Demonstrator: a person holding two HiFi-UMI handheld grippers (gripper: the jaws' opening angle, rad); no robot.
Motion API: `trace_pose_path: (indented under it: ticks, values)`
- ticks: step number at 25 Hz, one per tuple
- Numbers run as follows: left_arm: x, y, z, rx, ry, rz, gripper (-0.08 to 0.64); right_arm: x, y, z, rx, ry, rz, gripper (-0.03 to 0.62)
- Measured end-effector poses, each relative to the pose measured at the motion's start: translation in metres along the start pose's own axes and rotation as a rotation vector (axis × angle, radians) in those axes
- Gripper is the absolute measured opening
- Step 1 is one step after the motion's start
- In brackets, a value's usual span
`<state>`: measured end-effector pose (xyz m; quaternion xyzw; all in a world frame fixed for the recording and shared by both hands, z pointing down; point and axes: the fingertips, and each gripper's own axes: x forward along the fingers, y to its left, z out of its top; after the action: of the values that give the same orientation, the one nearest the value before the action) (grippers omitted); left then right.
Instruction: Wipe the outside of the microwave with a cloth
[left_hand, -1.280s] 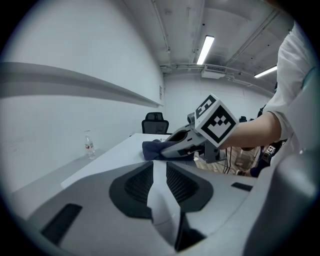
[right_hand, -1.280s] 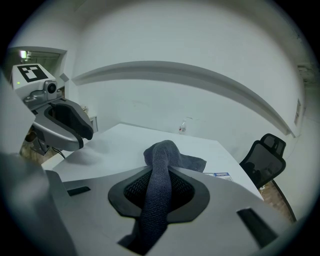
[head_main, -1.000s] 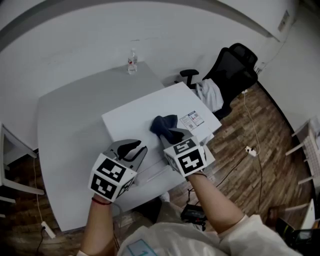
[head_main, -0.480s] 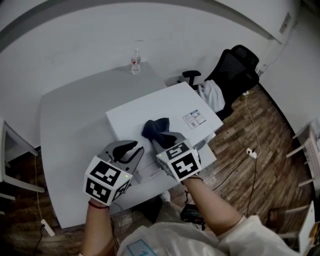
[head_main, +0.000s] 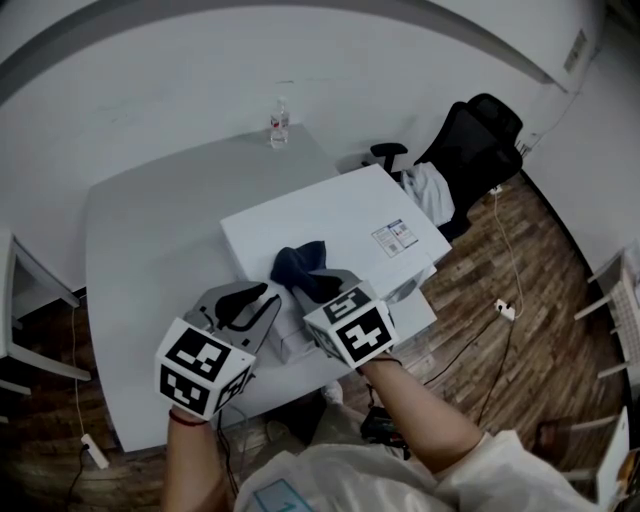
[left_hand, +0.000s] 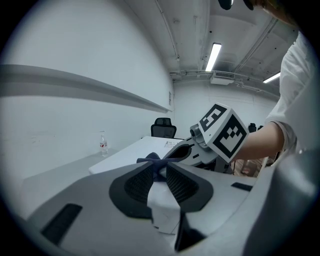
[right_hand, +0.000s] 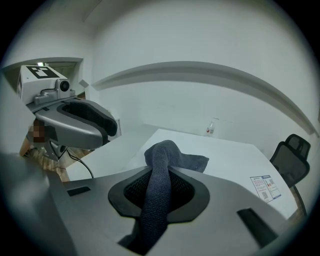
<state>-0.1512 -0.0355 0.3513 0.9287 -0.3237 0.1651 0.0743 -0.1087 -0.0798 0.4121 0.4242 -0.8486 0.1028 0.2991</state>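
The white microwave (head_main: 340, 215) stands on a grey table (head_main: 150, 230); I look down on its top. A dark blue cloth (head_main: 298, 265) lies bunched on the near left part of that top, and my right gripper (head_main: 320, 285) is shut on it. In the right gripper view the cloth (right_hand: 187, 161) runs up between the jaws and spills forward onto the microwave top (right_hand: 235, 160). My left gripper (head_main: 255, 298) hovers by the microwave's near left corner, its jaws a little apart with nothing between them; its view shows the cloth (left_hand: 150, 160) just ahead.
A water bottle (head_main: 279, 124) stands at the table's far edge. A black office chair (head_main: 470, 150) with a pale garment on it sits right of the table. Cables lie on the wood floor (head_main: 520, 270). A printed label (head_main: 396, 238) is stuck on the microwave top.
My right gripper has dragged the cloth leftward across the microwave top, toward its near left corner. My left gripper has drawn back toward me and to the left.
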Motion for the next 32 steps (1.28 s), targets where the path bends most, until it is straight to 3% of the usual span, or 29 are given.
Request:
trace_pose_path:
  ticks: [10,18,22,27,29,32]
  values:
    - [-0.016,0.000,-0.008,0.001,0.024,0.007,0.083,0.004,0.024,0.006,-0.008,-0.002,0.049,0.076]
    - [-0.037,0.001,-0.009,-0.009,0.030,0.006,0.083,0.005,0.062,0.009,-0.030,0.008,0.161,0.076]
    - [-0.043,-0.003,-0.003,0.004,0.036,0.007,0.083,-0.002,0.095,0.005,-0.049,0.040,0.337,0.075]
    - [-0.040,-0.004,0.033,0.011,-0.007,0.045,0.083,-0.034,0.122,0.008,0.129,0.039,0.714,0.077]
    - [-0.030,-0.006,0.054,0.015,-0.025,0.065,0.083,-0.050,0.111,0.009,0.158,0.023,0.792,0.075]
    - [-0.005,-0.017,0.081,0.029,-0.037,0.071,0.083,-0.071,0.074,0.009,0.155,-0.002,0.823,0.077]
